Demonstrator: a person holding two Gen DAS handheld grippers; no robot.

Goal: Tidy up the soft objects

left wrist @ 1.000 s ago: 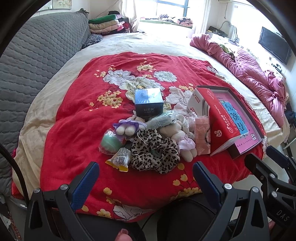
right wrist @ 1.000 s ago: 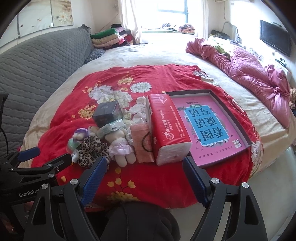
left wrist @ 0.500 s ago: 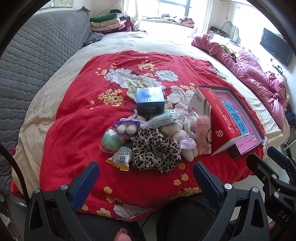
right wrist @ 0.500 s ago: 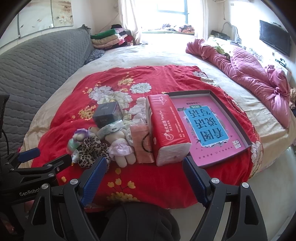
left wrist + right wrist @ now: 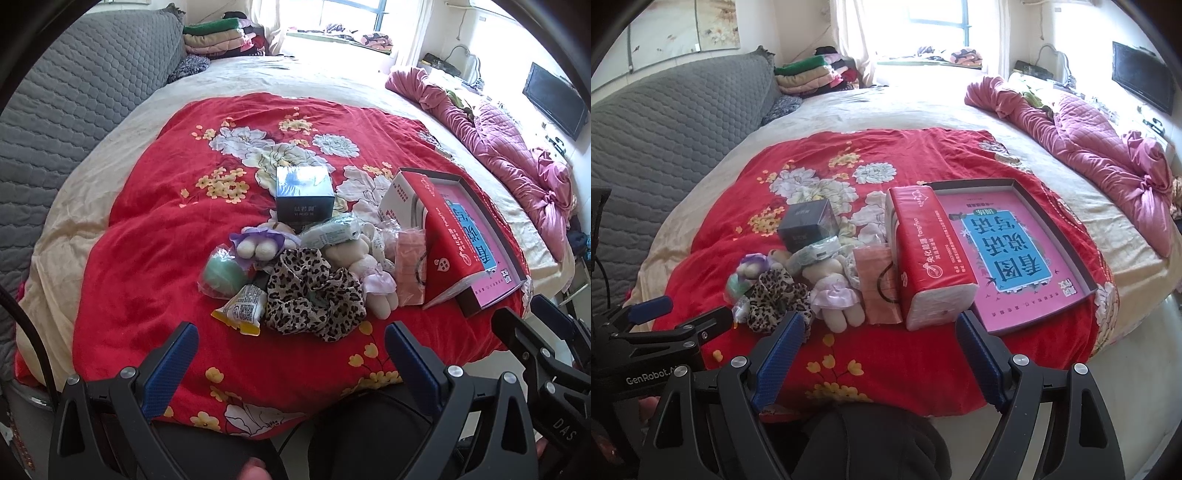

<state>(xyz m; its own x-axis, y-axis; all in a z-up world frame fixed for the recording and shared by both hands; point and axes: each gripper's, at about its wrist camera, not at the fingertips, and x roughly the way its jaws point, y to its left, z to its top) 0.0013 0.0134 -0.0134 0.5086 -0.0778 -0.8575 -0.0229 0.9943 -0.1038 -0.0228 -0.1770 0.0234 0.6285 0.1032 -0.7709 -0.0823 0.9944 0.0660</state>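
Hovering short of the pile: left gripper (image 5: 288,354) and right gripper (image 5: 879,345) both spread wide, holding nothing. Soft items, leopard scrunchie (image 5: 314,293) and plush doll (image 5: 833,291), lie heaped on the red blanket (image 5: 147,266) beside the pink tray (image 5: 1015,254). Judged step: approach; next comes one clean pick.

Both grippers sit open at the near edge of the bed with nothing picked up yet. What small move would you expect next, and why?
Probably the left gripper eases forward and down toward the leopard-print scrunchie. Its jaws are open and empty, and the scrunchie is the nearest soft item, at the front of the pile on the red blanket. The right gripper is likewise open and faces the red tissue pack.
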